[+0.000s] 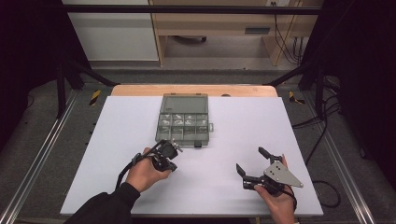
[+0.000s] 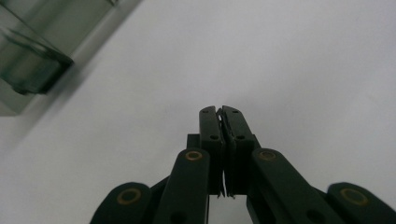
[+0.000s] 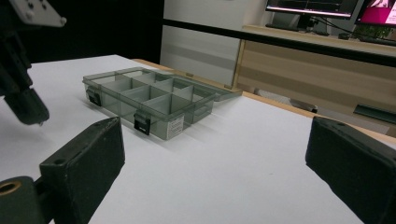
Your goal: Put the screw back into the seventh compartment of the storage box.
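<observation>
High view: white tabletop point(image 1: 224, 186) (dark surroundings).

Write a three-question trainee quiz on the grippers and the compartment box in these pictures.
1. True or false: the left gripper has its jaws shut.
2. Which stands wide open with nothing between its jaws? A) left gripper B) right gripper
3. The lid of the compartment box is ____.

Key: 1 true, with something thin pinched between the pads, too small to tell what. 2 B. 3 open, laid back flat on the white table on the box's far side.
</observation>
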`<move>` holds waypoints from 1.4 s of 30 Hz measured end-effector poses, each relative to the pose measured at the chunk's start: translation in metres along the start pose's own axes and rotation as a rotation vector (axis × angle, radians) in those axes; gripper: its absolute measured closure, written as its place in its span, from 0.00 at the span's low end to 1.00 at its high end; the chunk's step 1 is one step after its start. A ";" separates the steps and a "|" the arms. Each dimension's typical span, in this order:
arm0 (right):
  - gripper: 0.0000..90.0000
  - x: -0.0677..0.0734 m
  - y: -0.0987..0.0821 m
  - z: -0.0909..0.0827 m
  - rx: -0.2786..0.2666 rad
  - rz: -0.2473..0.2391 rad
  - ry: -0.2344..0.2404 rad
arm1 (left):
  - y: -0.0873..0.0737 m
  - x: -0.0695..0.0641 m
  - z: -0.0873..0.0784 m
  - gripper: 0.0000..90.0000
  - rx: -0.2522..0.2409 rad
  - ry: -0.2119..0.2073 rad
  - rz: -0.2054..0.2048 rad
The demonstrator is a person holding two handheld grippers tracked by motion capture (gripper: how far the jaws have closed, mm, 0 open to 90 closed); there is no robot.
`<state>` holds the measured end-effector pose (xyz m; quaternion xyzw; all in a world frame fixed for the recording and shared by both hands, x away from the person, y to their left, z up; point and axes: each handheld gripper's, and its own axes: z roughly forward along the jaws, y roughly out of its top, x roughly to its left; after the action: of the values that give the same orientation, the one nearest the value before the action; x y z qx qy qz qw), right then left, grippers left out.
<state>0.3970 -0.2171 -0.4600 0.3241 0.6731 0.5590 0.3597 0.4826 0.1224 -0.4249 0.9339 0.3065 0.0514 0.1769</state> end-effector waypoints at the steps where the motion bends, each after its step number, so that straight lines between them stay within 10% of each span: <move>1: 0.05 0.000 0.000 0.000 0.000 0.000 0.000 | 0.002 0.001 -0.003 0.97 -0.021 0.006 -0.003; 10: 0.05 -0.001 -0.001 0.000 0.001 -0.001 -0.003 | 0.027 0.014 -0.017 0.97 -0.192 0.007 -0.077; 27: 0.05 -0.001 -0.001 0.000 0.004 -0.002 -0.001 | 0.057 0.052 0.006 0.97 -0.384 0.101 -0.150; 42: 0.05 -0.001 -0.001 0.000 0.009 -0.002 -0.004 | 0.045 0.044 -0.027 0.44 -0.577 0.163 -0.108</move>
<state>0.3972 -0.2178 -0.4611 0.3261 0.6752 0.5552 0.3599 0.5370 0.1227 -0.3838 0.8203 0.3416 0.2018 0.4120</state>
